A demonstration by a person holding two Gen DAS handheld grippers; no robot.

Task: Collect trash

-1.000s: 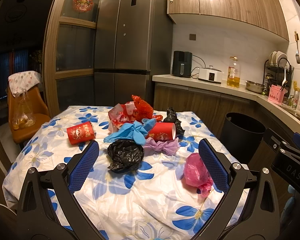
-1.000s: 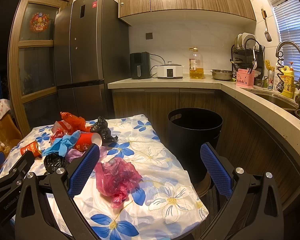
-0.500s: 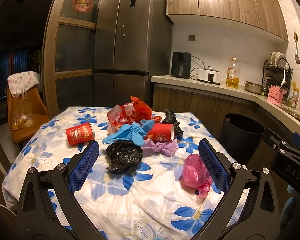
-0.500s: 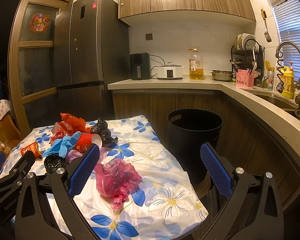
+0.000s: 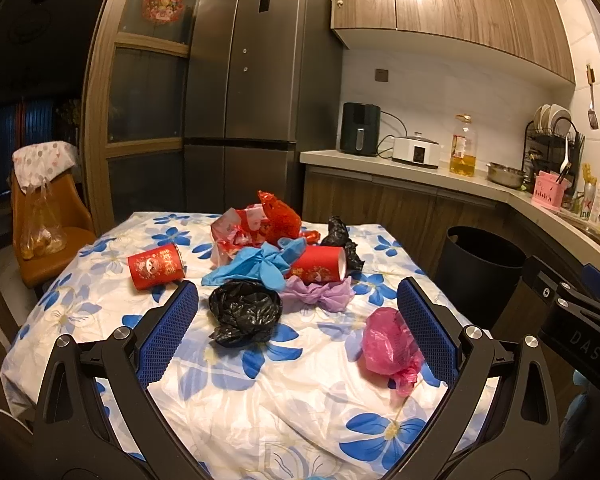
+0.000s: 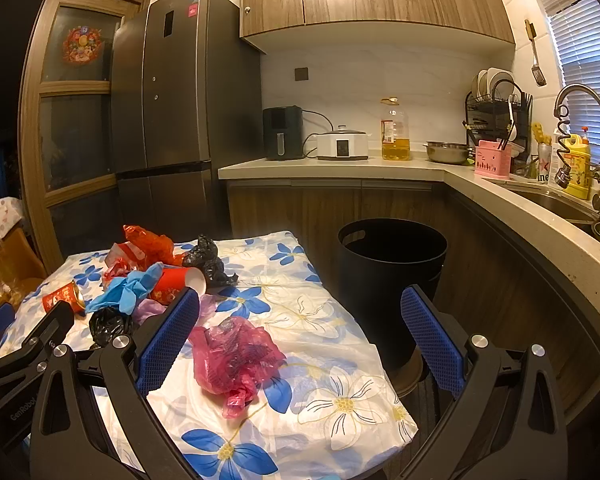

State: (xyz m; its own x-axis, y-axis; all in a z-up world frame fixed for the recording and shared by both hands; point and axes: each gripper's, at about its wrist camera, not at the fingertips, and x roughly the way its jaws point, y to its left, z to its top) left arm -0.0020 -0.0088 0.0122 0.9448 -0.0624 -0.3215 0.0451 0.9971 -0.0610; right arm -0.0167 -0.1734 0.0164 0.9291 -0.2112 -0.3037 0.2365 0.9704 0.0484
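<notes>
Barely anything has shifted since a second ago: in the left view the trash has slid a touch down and left, so that claw has crept slightly, and the right view looks the same as before.

Left claw [image 5: 298,316] is spread wide, nothing in it, hovering over the table [image 5: 260,400]. The black bag [image 5: 244,312] lies between its pads, nearer the left one at about 10 o'clock from centre. The pink bag [image 5: 390,346] lies just inside the right pad, around 4 o'clock.

Right claw [image 6: 300,322] is wide open and empty too. The pink bag [image 6: 234,356] is at roughly 7 o'clock from its centre, beside the left pad, and the bin [image 6: 392,280] stands on the floor at about 1 o'clock, just off the table edge.

Pink bag is thin crumpled see-through plastic with a twisted tail end. Black bag is scrunched into a glossy lump. Behind it are a blue glove [image 5: 260,266], a purple wrapper [image 5: 320,292], two red cups [image 5: 156,266] lying on their sides and some red wrappers [image 5: 260,224].
</notes>
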